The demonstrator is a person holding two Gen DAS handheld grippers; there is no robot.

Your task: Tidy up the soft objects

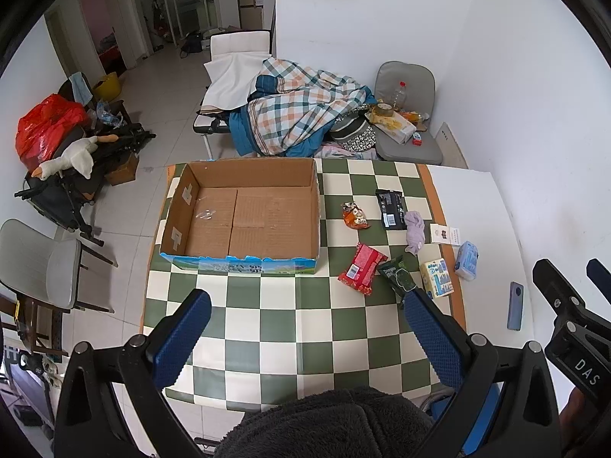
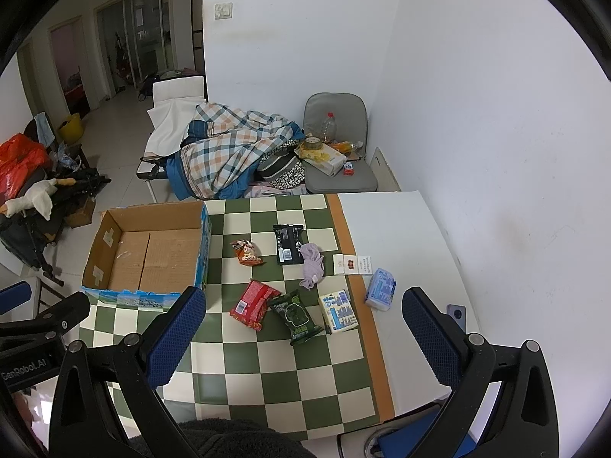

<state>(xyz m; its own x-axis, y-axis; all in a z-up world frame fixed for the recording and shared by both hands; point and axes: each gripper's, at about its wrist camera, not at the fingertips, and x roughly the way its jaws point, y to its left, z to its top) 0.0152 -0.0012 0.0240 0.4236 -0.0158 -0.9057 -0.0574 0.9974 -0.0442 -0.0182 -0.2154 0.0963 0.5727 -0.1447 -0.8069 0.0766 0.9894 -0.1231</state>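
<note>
An open, empty cardboard box (image 1: pixel 248 221) (image 2: pixel 149 252) sits at the table's far left. To its right lie soft packs: an orange snack bag (image 1: pixel 356 215) (image 2: pixel 247 253), a black pack (image 1: pixel 390 210) (image 2: pixel 289 243), a lilac cloth (image 1: pixel 414 231) (image 2: pixel 312 265), a red pack (image 1: pixel 361 269) (image 2: pixel 253 304), a dark green pack (image 1: pixel 397 276) (image 2: pixel 296 316), a yellow-blue tissue pack (image 1: pixel 438 278) (image 2: pixel 339 311) and a pale blue tissue pack (image 1: pixel 467 260) (image 2: pixel 380 290). My left gripper (image 1: pixel 307 305) and right gripper (image 2: pixel 303 305) are open and empty, above the near table.
The table has a green-white checked cloth (image 1: pixel 290 320) (image 2: pixel 267 366). A phone (image 1: pixel 515 305) (image 2: pixel 456 315) and a white card box (image 1: pixel 446 234) (image 2: pixel 352 265) lie at the right. Behind stand a chair with a bottle (image 1: pixel 408 114) and a bed with a plaid quilt (image 1: pixel 298 114).
</note>
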